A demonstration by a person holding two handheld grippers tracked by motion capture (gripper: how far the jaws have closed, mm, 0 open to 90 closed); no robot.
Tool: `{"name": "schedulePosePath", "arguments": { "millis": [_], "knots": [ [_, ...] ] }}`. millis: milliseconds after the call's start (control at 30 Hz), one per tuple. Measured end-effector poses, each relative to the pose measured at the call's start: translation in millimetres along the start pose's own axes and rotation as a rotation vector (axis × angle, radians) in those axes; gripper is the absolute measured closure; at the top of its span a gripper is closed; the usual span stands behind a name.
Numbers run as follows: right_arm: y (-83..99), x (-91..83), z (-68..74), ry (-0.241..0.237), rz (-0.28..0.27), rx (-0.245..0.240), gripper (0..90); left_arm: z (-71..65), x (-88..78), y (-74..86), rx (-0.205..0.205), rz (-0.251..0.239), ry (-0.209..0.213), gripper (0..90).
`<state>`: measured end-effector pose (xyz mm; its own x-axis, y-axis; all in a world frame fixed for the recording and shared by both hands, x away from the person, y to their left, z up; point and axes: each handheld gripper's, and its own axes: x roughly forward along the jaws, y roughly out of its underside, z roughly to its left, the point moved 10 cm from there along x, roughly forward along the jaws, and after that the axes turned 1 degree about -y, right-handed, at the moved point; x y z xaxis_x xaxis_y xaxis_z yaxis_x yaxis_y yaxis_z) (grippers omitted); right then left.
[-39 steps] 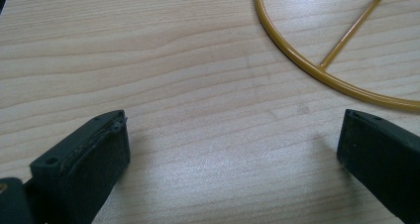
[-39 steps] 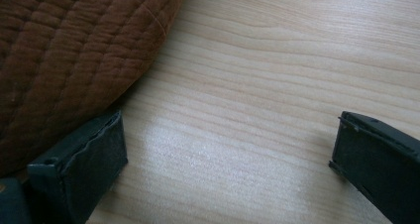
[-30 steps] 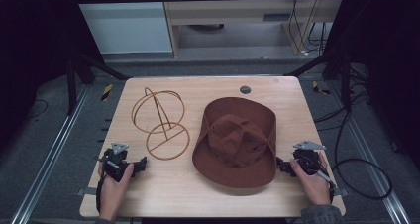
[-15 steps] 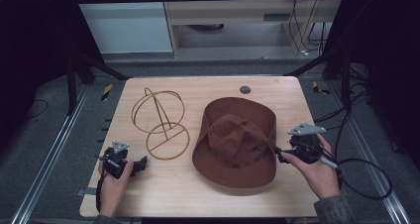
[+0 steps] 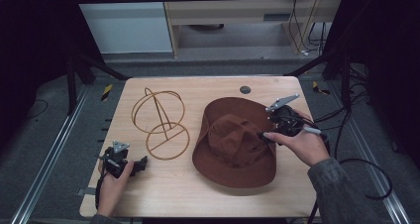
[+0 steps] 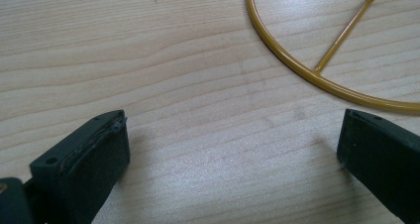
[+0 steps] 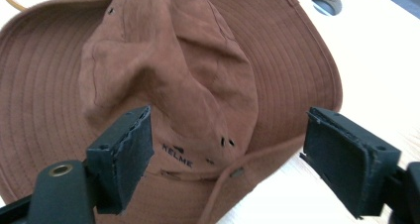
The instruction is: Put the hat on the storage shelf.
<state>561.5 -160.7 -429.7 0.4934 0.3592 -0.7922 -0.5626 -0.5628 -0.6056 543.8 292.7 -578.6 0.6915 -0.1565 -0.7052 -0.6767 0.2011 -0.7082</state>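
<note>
Early stage: brown suede wide-brimmed hat (image 5: pixel 233 142) lying flat on wooden bench (image 5: pixel 173 189), right of centre in high view, beside gold wire hat stand (image 5: pixel 161 122), not yet on it. Right claw (image 5: pixel 265 135) hovering over crown, jaws having just been closing, still wide, gripping nothing. Left claw (image 5: pixel 143 163) resting wide apart, empty, lower left. Right gripper view revealing "KELME" lettering and eyelets; left gripper view revealing stand's base ring.

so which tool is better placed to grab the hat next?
Right. The right tool hangs over the brown hat, jaws open toward its crown. The left tool sits on the table near the wire stand.
</note>
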Motion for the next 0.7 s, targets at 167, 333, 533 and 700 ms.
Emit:
{"name": "schedulePosePath", "arguments": {
  "millis": [167,333,533,700],
  "knots": [
    [-12.0,9.2,3.4,-0.045,0.037,-0.003,18.8,-0.9,-0.4,0.4,0.005,0.000,0.005,0.0],
    [-21.6,19.7,13.5,-0.095,0.069,-0.022,19.7,-2.2,-0.6,0.5,0.011,0.001,0.010,0.0],
    [-36.9,34.8,30.1,-0.123,0.116,-0.044,31.2,-3.0,-0.1,0.0,0.012,-0.001,0.011,0.0],
    [-42.2,55.6,39.4,-0.171,0.138,-0.005,41.4,-3.3,-0.1,-0.1,0.010,0.000,0.010,0.0]
  ]
}}
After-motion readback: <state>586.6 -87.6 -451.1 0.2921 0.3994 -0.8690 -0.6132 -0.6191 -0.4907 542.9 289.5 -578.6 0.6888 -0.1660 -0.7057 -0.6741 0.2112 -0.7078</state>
